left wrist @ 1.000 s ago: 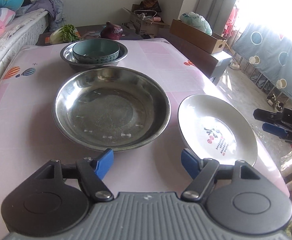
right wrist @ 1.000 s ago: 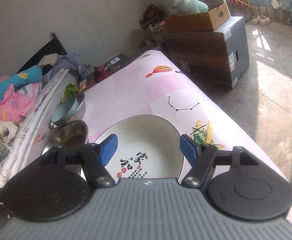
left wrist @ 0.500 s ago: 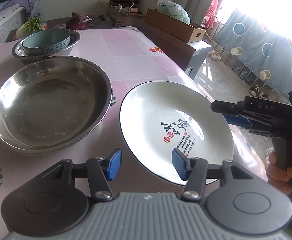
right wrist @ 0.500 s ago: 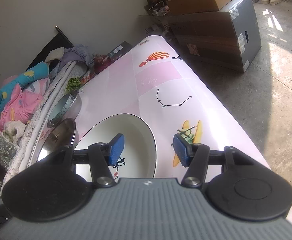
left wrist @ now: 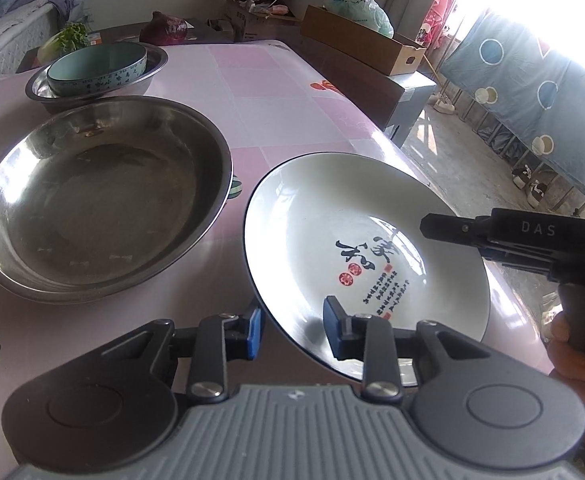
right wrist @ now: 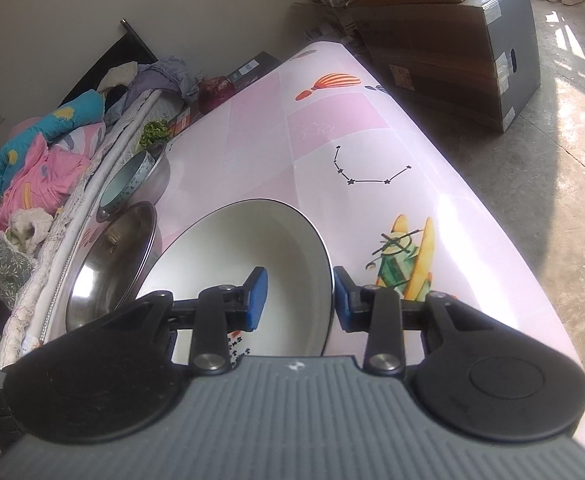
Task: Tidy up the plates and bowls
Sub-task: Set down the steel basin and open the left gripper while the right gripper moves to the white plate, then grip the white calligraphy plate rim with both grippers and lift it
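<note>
A white plate (left wrist: 356, 216) with black brush writing lies on the pink table (left wrist: 252, 80), right of a large steel basin (left wrist: 104, 200). My left gripper (left wrist: 292, 332) straddles the plate's near-left rim. Its jaws are closing, with a gap still showing at the rim. My right gripper (right wrist: 300, 300) straddles the plate (right wrist: 252, 248) at its right rim. Those jaws are closing too, the inner pad still off the wall. In the left wrist view the right gripper (left wrist: 436, 228) reaches over the plate's right side. A teal bowl (left wrist: 96, 68) sits inside a smaller steel bowl (left wrist: 154, 68) at the back.
The table's right edge drops to a concrete floor (right wrist: 552, 160) just beyond the plate. Cardboard boxes (left wrist: 356, 40) stand past the far corner. A purple cabbage (left wrist: 164, 32) and greens (left wrist: 68, 38) lie behind the bowls. A bed with clothes (right wrist: 32, 160) runs along the left side.
The left gripper swung right from the steel basin to the plate's near rim. The right gripper sank onto the plate's right rim. Both pairs of jaws narrowed around the rim.
</note>
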The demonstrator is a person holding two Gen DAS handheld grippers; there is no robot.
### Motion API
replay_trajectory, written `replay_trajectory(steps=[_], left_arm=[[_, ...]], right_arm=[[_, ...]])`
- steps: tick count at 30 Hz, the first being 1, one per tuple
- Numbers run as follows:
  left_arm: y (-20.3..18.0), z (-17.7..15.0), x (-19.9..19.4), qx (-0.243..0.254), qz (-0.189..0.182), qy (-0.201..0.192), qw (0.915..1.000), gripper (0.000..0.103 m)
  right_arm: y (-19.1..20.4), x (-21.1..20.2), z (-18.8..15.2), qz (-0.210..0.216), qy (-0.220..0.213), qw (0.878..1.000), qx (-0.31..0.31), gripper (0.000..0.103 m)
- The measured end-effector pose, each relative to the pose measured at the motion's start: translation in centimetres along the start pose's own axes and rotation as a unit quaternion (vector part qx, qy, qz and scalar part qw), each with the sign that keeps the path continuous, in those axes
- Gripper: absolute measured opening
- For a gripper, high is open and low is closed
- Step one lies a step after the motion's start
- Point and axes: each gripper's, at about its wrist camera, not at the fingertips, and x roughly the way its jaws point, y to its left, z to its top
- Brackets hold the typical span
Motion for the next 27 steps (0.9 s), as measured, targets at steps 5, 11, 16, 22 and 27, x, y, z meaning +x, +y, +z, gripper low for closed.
replay_trajectory(steps=[5,11,16,22,27], left_arm=[[0.6,-0.9,-1.1,-0.009,-0.009,0.006,0.9999,0.031],[1.1,-2.7,-2.6,-0.012,-0.015,0.011,0.9998,0.032],[1.6,-4.1,-4.0,-0.016,-0.020,0.014,0.9996,0.032],[2.5,-5.5,-5.3,-0.023,-0.013,0.011,0.9996,0.032],[3.2,-5.9,-5.9,-0.034,-0.013,0.010,0.9993,0.032]], right_arm=[[0.7,-0.9,-1.4,-0.004,0.009,1.000,-0.003,0.035],[1.7,-2.0,-3.1,-0.005,0.016,1.000,-0.007,0.036],[2.3,-2.5,-4.3,-0.001,0.017,1.000,-0.004,0.036],[3.7,-2.4,-5.2,0.009,0.021,1.000,-0.014,0.036],[4.7,-2.0,-5.3,0.014,0.025,0.999,-0.021,0.036]])
